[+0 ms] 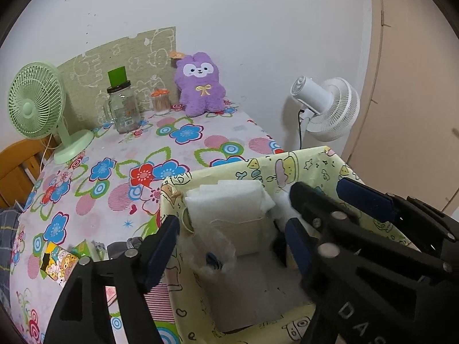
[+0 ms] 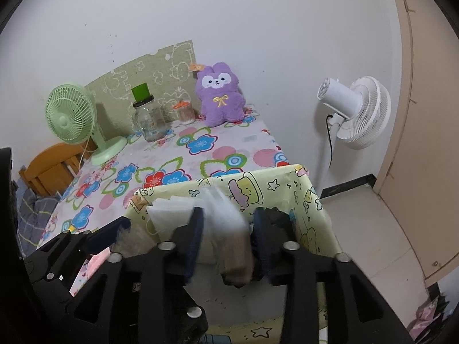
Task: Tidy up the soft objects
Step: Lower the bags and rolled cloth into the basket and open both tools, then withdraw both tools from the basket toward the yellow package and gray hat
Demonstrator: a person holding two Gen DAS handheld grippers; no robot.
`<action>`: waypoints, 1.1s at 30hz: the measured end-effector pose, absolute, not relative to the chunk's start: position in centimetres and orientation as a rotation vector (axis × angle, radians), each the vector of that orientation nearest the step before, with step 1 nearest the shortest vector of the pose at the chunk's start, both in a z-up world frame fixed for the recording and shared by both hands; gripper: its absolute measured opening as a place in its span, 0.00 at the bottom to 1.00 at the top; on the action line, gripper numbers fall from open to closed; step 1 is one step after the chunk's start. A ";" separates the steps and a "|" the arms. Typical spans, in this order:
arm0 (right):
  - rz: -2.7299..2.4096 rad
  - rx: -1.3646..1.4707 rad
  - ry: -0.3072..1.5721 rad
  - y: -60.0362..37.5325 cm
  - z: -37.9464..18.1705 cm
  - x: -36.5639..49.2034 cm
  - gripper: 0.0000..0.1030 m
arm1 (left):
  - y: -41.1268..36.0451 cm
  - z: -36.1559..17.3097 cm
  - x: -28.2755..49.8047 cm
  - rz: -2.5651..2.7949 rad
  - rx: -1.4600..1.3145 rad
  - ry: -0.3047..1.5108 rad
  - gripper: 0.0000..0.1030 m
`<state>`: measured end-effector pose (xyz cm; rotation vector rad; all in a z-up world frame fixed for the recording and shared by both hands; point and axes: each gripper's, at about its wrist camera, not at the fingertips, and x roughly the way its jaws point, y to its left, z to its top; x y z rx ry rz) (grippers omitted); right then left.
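Note:
A yellow cartoon-print box (image 1: 304,166) (image 2: 258,183) stands at the near right of the flowered table. Inside it a white foam block (image 1: 229,200) leans on the far wall, and a crumpled clear bag (image 1: 215,253) lies on the floor. My left gripper (image 1: 229,243) hangs open over the box's inside, gripping nothing. My right gripper (image 2: 228,232) (image 1: 318,187) stands beside it, open. A blurred clear bag with pale and brown contents (image 2: 229,229) is loose between its pads. One finger of the left gripper (image 2: 109,235) shows at the left. A purple plush toy (image 1: 199,86) (image 2: 219,97) sits against the far wall.
On the table stand a green desk fan (image 1: 34,100), a glass jar with a green lid (image 1: 123,109) and a small orange-lidded container (image 1: 160,101). A colourful packet (image 1: 60,261) lies near my left finger. A white floor fan (image 1: 330,106) is right of the table, a wooden chair (image 1: 17,163) left.

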<state>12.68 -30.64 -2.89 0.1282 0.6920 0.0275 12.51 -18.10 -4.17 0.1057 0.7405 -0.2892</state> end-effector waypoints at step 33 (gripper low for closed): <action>0.041 0.072 0.590 -26.9 0.9 7.6 0.78 | -14.5 -0.3 7.3 -0.276 0.100 0.618 0.97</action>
